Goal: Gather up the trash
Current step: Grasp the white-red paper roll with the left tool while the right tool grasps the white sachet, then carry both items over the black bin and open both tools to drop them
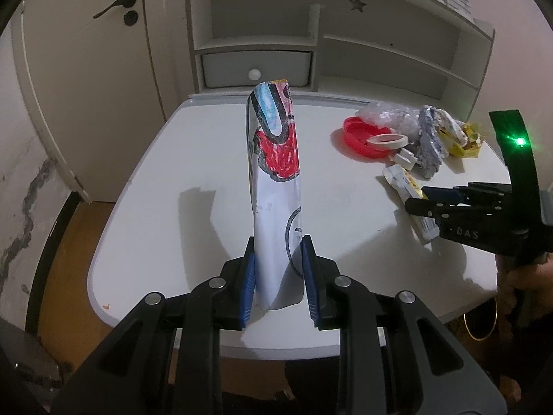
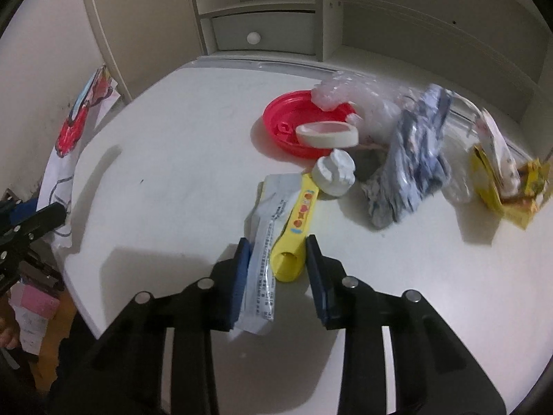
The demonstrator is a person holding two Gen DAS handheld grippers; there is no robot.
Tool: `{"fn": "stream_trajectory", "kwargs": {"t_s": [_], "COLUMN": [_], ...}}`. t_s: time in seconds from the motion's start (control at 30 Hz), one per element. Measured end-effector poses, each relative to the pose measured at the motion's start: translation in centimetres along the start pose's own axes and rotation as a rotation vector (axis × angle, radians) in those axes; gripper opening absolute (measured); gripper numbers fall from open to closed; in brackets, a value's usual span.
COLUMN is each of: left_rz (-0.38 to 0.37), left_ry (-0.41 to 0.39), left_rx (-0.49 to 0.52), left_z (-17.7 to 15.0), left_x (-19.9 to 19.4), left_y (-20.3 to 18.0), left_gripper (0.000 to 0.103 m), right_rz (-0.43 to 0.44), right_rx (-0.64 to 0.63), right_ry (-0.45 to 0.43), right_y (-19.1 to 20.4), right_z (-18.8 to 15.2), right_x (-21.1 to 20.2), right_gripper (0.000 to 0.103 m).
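Observation:
My left gripper (image 1: 278, 245) is shut on a curled sheet of paper with a coloured drawing (image 1: 274, 159), held upright above the white table (image 1: 166, 207); the sheet also shows at the left in the right wrist view (image 2: 74, 128). My right gripper (image 2: 278, 245) is open around a white and yellow wrapper (image 2: 280, 221) that lies on the table; the jaws stand either side of it, apart from it. In the left wrist view the right gripper (image 1: 420, 200) is over the same wrapper (image 1: 408, 183).
Behind the wrapper lie a red lid (image 2: 293, 121), a tape ring (image 2: 326, 133), a white cap (image 2: 333, 171), a clear plastic bag (image 2: 366, 100), a crumpled blue-grey wrapper (image 2: 411, 159) and yellow packaging (image 2: 504, 176). A shelf unit with a drawer (image 1: 255, 69) stands behind the table. A door (image 1: 86, 69) is at the left.

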State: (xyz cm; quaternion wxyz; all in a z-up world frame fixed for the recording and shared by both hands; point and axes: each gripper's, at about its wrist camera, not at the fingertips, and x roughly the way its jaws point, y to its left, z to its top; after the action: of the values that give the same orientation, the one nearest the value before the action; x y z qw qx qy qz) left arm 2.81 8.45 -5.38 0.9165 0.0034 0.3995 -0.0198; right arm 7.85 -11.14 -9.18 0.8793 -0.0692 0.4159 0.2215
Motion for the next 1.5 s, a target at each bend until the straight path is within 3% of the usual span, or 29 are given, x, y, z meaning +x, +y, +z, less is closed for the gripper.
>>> {"fn": "stream_trajectory", "kwargs": {"t_s": [0.17,0.23,0.3,0.37,0.4,0.5,0.53,0.63,0.8,0.9,1.07,1.3,1.5], "left_rz": [-0.015,-0.026,-0.039,-0.053,-0.061,-0.076,-0.080,-0.097,-0.130,-0.175,-0.303,-0.519,-0.674], "left_ry": [-0.007,-0.015,-0.021,-0.027,-0.029,-0.032,-0.032,-0.027,-0.041,-0.048,-0.044,-0.019,0.036], "left_rx": [0.023,0.033,0.044,0.053,0.056,0.065,0.066,0.075,0.136,0.169,0.288,0.489,0.642], "left_z": [0.2,0.4,0.7,1.0,1.2,1.5,1.7,2.2,3.3,3.9,4.1,2.0,-1.7], "left_x": [-0.3,-0.4,-0.5,-0.5,-0.4,0.0,0.1,0.6,0.7,0.9,1.3,0.6,-0.1], "left_y": [-1.7,-2.5,-3.3,-4.2,-4.7,-5.6,-5.9,-6.8,-9.9,-12.4,-20.5,-34.3,-45.6], "left_gripper": [0.024,0.024,0.024,0.024,0.025,0.024,0.024,0.025,0.025,0.024,0.024,0.024,0.024], "right_rz": [-0.015,-0.021,-0.032,-0.039,-0.039,-0.058,-0.060,-0.032,-0.024,-0.059,-0.170,-0.375,-0.507], "right_rx": [-0.019,0.015,0.014,0.013,0.018,0.009,-0.006,-0.022,0.030,0.096,0.263,0.553,0.765], "right_ry": [0.012,-0.004,-0.024,-0.020,-0.009,-0.004,-0.004,0.003,-0.047,-0.088,-0.144,-0.162,-0.137], "right_y": [-0.6,-1.5,-2.0,-2.3,-2.3,-2.0,-1.5,-0.9,-2.3,-5.5,-12.9,-24.1,-31.0], "right_z": [-0.9,-1.5,-2.0,-2.6,-3.0,-3.8,-3.8,-4.5,-4.9,-5.9,-9.7,-20.1,-29.5], "right_x": [-0.9,-1.4,-1.9,-2.3,-2.2,-2.1,-2.1,-2.6,-4.6,-7.4,-12.7,-19.9,-23.6], "right_gripper": [0.039,0.071,0.072,0.067,0.057,0.046,0.029,0.022,0.021,0.021,0.021,0.021,0.021]}}
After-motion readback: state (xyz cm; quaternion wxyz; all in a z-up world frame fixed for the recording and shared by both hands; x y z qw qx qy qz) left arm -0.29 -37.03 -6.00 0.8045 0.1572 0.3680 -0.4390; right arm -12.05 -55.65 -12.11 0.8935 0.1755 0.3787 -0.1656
